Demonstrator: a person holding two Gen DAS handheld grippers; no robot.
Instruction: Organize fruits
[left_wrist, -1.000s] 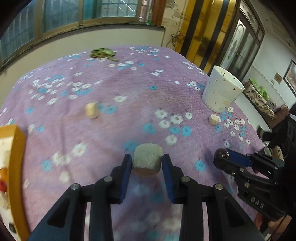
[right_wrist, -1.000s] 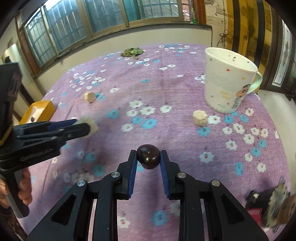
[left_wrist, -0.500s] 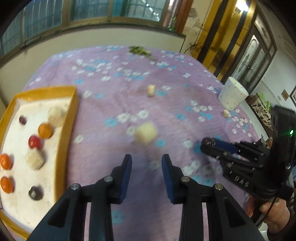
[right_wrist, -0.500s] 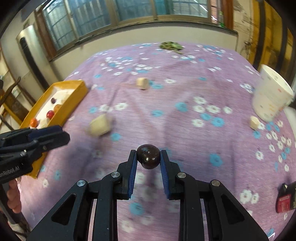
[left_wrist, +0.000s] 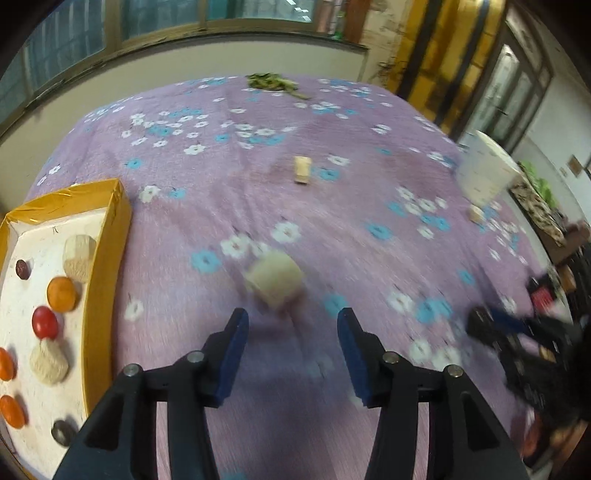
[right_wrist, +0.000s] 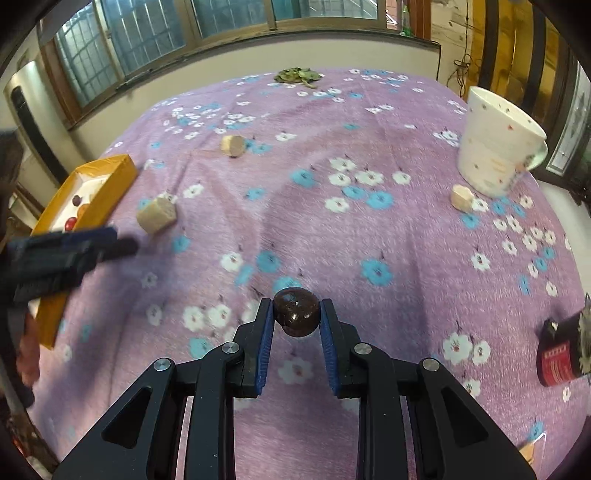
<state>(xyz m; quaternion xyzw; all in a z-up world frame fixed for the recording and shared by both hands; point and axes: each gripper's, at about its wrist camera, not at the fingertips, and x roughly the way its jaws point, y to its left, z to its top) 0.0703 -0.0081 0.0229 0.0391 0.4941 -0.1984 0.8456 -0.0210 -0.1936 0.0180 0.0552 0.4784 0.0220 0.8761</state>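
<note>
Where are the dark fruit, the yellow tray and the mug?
dark fruit (right_wrist: 296, 312): right wrist view, front face.
yellow tray (left_wrist: 107, 266): left wrist view, right wall.
mug (right_wrist: 491, 155): right wrist view, side wall.

Left gripper (left_wrist: 291, 332) fingers (left_wrist: 232, 343) apart; pale block (left_wrist: 275, 282) ahead on cloth (left_wrist: 332, 206).

A tray (left_wrist: 110, 236) sits at the left edge of the tabletop (left_wrist: 332, 206), holding several fruits (left_wrist: 61, 293). A block (left_wrist: 275, 282) lies just right of it, another block (left_wrist: 302, 169) farther back, and a mug (right_wrist: 495, 155) far right with a small block (right_wrist: 461, 197) beside it.
</note>
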